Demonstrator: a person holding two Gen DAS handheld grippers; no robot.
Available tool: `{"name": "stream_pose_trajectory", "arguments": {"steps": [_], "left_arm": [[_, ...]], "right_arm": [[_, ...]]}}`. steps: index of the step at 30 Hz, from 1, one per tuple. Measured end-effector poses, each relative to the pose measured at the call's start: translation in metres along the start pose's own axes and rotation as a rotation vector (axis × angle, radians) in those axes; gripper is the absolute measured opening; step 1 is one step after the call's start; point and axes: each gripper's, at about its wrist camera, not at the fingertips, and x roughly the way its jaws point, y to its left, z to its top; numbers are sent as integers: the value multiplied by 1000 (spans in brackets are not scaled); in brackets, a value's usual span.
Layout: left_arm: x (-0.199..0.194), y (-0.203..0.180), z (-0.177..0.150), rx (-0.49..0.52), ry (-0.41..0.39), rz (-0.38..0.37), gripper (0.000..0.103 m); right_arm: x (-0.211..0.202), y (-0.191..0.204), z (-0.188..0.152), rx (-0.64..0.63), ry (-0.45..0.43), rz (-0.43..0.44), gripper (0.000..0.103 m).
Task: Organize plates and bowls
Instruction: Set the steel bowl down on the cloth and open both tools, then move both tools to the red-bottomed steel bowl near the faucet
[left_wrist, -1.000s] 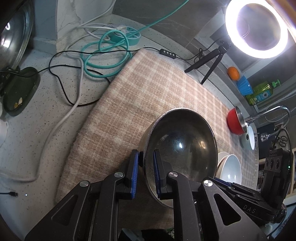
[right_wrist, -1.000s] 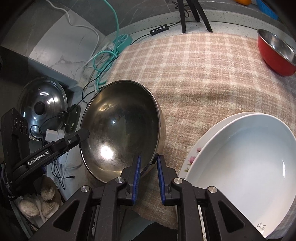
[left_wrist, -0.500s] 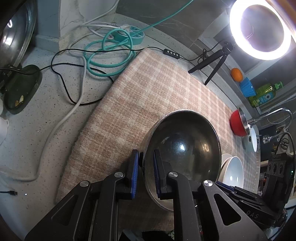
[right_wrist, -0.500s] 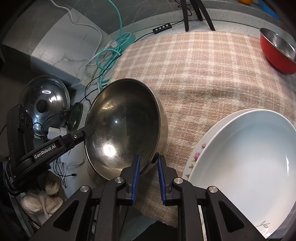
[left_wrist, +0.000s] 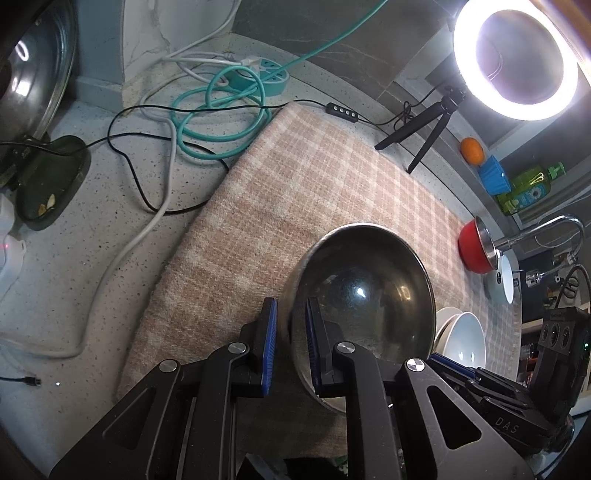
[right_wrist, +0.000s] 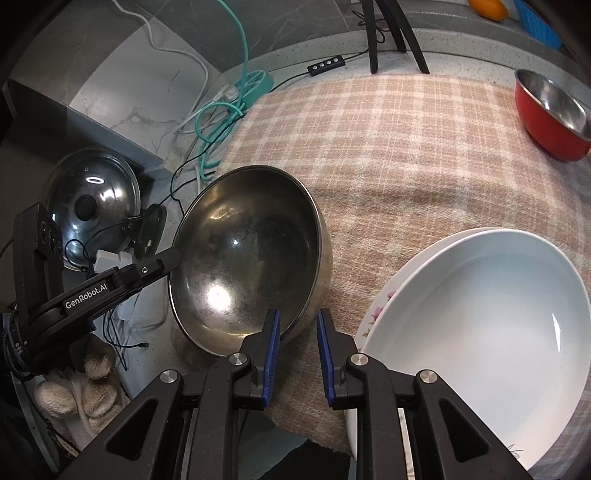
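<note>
A steel bowl (left_wrist: 369, 295) (right_wrist: 243, 258) stands tilted near the front left corner of a pink plaid cloth (left_wrist: 314, 177). My left gripper (left_wrist: 291, 306) is shut on its left rim, one pad inside and one outside. My right gripper (right_wrist: 298, 315) is shut on the opposite near rim, and its outer pad sits close against the wall. To the right of it a deep white dish (right_wrist: 480, 332) rests on a flowered plate (right_wrist: 384, 299). A red bowl (right_wrist: 550, 122) with a steel inside stands at the cloth's far right.
A ring light (left_wrist: 513, 59) on a tripod stands behind the cloth. Teal, white and black cables (left_wrist: 221, 103) and a power strip lie on the speckled counter to the left. A pot lid (right_wrist: 92, 199) leans at the left. A faucet (left_wrist: 546, 229) is at the right.
Both grippers have kept their hold on the bowl's rim. The bowl has barely shifted in either view. The right jaws look a touch wider.
</note>
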Motion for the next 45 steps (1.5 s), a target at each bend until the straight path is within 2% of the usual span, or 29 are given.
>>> {"name": "stream_pose_trajectory", "arguments": {"steps": [9, 17, 25, 35, 38, 45], "left_arm": [[-7, -6, -2, -3, -29, 19, 14], [-25, -28, -3, 17, -76, 30, 14], [-23, -81, -10, 80, -100, 9, 14], [-3, -157, -20, 156, -99, -38, 14], [4, -178, -22, 179, -100, -45, 14], [28, -221, -20, 206, -75, -66, 14]], "right_arm": [[-19, -4, -1, -42, -36, -39, 19], [-44, -5, -2, -101, -98, -84, 19], [-72, -22, 1, -152, -153, -127, 23], [-108, -72, 12, -159, -213, -177, 26], [-118, -89, 15, -160, -228, -189, 34], [-140, -130, 26, -138, -268, -193, 39]]}}
